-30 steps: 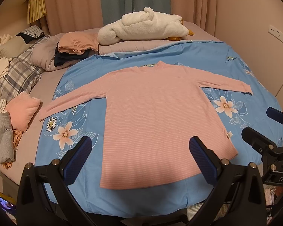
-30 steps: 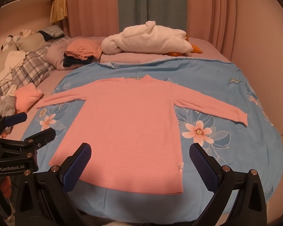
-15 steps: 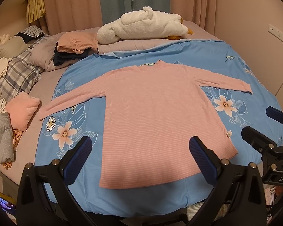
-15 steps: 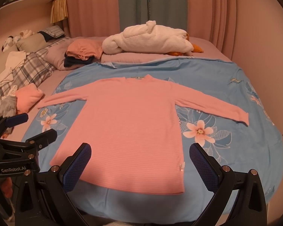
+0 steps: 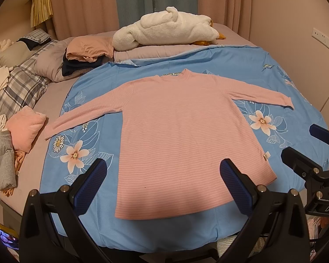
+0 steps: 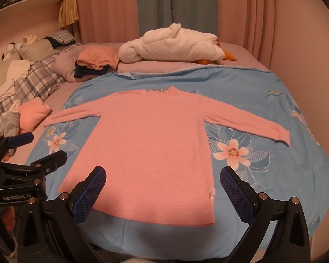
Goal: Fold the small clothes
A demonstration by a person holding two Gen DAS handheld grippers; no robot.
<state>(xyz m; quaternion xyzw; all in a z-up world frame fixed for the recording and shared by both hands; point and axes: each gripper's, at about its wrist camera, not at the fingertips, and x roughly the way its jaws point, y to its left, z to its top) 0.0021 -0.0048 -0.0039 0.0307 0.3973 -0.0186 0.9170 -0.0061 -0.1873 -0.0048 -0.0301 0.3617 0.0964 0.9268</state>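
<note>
Here, line by line:

Pink sweater (image 5: 182, 118): spread flat and face-down-or-up cannot be told, on the blue floral sheet (image 5: 230, 70), both sleeves stretched out to the sides, neck toward the far end of the bed, hem toward the cameras.

Left claw (image 5: 163, 184): spread wide, nothing between its blue pads (image 5: 88, 185), hovering over the near edge of the bed above the sweater's hem; not touching the cloth.

Right claw (image 6: 163, 189): also spread wide and holding nothing, poised above the hem on the side of the small white side tag (image 6: 211, 194).

Each claw in the other's view: the right one shows at the right rim of the left view, the left one at the left rim of the right view.

Far end of bed: a white plush toy (image 5: 171, 29) lying on a grey folded quilt (image 5: 155, 51).

Beside it: a stack of folded clothes (image 5: 85, 53), peach on top of dark navy.

Left edge of bed: a folded pink garment (image 5: 25, 127) next to a grey one (image 5: 2, 166), with plaid bedding (image 5: 22, 83) beyond.
</note>
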